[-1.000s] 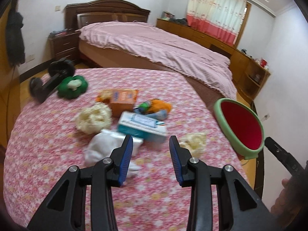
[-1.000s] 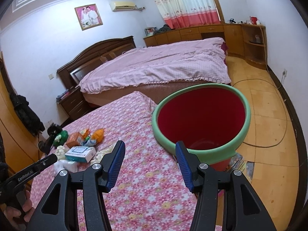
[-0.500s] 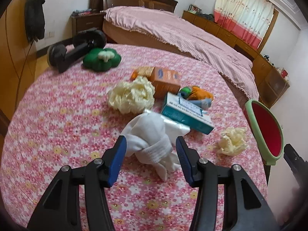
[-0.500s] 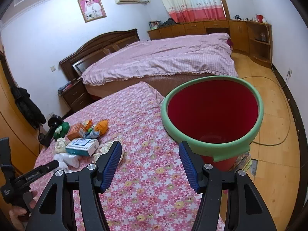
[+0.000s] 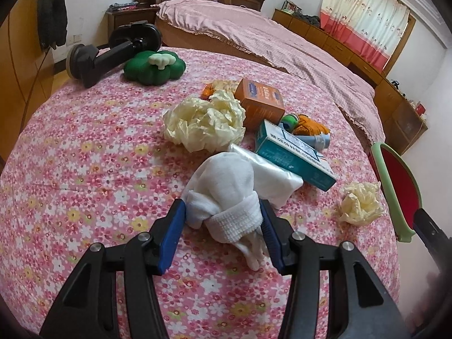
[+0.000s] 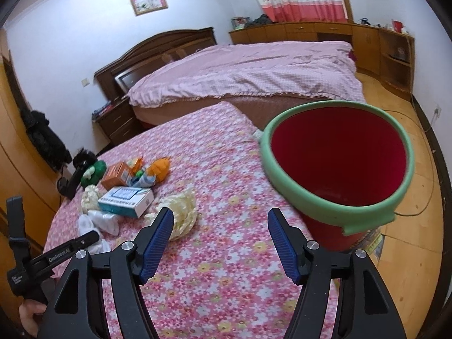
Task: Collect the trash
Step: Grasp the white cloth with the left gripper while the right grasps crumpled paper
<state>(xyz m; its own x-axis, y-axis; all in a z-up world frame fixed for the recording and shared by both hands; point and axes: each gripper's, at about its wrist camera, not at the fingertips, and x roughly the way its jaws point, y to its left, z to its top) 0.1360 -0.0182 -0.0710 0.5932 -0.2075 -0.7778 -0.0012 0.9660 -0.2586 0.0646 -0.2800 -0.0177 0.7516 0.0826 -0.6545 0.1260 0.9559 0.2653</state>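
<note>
1. Left gripper straddles the white cloth wad – jaws apart, having just widened, not yet pinching.
2. Right gripper: jaws just opened wider, nothing between them; the small paper ball lies just beyond.
3. Advice – close low on the wad's banded middle, avoiding the tablecloth.
4. Red bin stands beside the table; bedroom, bed behind.

Right of the left gripper, the red bin is cut by the edge. The print on the teal box ahead is unreadable.
</note>
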